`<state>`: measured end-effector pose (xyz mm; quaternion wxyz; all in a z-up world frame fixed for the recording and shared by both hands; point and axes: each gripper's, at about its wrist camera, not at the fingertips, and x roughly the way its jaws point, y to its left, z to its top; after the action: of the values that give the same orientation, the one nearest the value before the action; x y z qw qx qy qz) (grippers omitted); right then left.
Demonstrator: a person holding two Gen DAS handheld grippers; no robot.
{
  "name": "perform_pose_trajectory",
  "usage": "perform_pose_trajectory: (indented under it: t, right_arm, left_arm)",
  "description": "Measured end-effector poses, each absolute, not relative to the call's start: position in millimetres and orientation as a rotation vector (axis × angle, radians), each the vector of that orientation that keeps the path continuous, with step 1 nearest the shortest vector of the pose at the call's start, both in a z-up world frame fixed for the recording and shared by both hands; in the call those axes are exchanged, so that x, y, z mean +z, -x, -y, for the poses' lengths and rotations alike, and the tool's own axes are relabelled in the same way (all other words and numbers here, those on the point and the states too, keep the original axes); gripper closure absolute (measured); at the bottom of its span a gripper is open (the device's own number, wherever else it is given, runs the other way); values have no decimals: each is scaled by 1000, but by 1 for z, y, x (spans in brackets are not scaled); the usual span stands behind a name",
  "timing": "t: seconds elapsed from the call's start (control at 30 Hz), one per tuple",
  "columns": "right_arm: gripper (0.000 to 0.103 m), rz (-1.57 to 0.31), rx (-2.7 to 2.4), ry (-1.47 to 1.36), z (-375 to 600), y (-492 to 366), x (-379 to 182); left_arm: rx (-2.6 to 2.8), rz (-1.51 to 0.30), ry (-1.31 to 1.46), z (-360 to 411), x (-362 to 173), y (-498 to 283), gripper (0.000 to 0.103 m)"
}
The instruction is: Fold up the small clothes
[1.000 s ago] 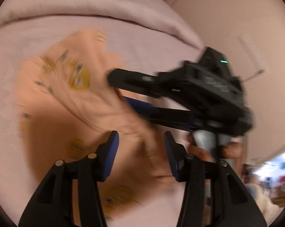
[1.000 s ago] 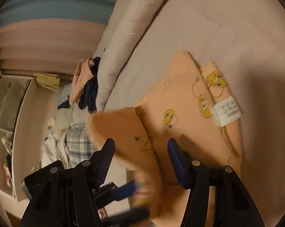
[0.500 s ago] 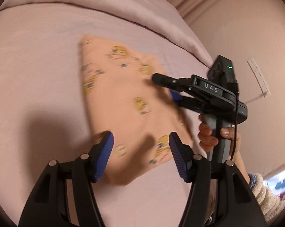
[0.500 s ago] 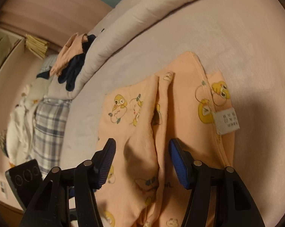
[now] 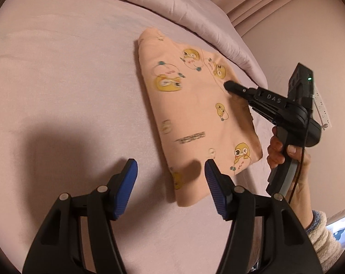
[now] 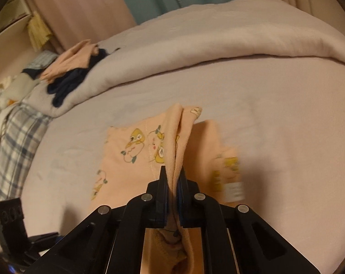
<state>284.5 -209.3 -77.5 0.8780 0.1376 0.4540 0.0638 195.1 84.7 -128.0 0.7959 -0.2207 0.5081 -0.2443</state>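
Note:
A small peach garment (image 5: 195,114) printed with yellow cartoon chicks lies partly folded on the pink bed. My left gripper (image 5: 170,178) is open and empty, hovering just over the garment's near corner. My right gripper (image 6: 172,178) is shut on a raised fold of the peach garment (image 6: 179,141); cloth is pinched between its blue pads. In the left wrist view the right gripper (image 5: 229,85) reaches in from the right onto the garment's far right edge. A white label (image 6: 234,190) shows at the garment's right side.
A rolled pink duvet (image 6: 206,45) runs along the back of the bed (image 5: 58,80). A pile of other clothes (image 6: 69,68) and a plaid cloth (image 6: 12,137) lie at the left. A wall (image 5: 298,34) is close on the right.
The garment was dropped flat, folded over. My left gripper drew back from it, still open. My right gripper went from open over the cloth to shut on a fold.

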Motion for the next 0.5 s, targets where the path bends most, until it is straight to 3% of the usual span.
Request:
perform_pose_trajectory:
  t: [0.3, 0.4, 0.5]
  right_arm:
    - [94, -1021, 44, -298, 227, -284, -107]
    - [82, -991, -8, -207, 224, -273, -94]
    - [82, -904, -22, -100, 215, -252, -73]
  left_arm:
    - [-507, -1081, 409, -86, -113, -189, 42]
    - [-490, -1060, 358, -79, -103, -190, 42]
    - [-482, -1029, 306, -69, -94, -194, 42]
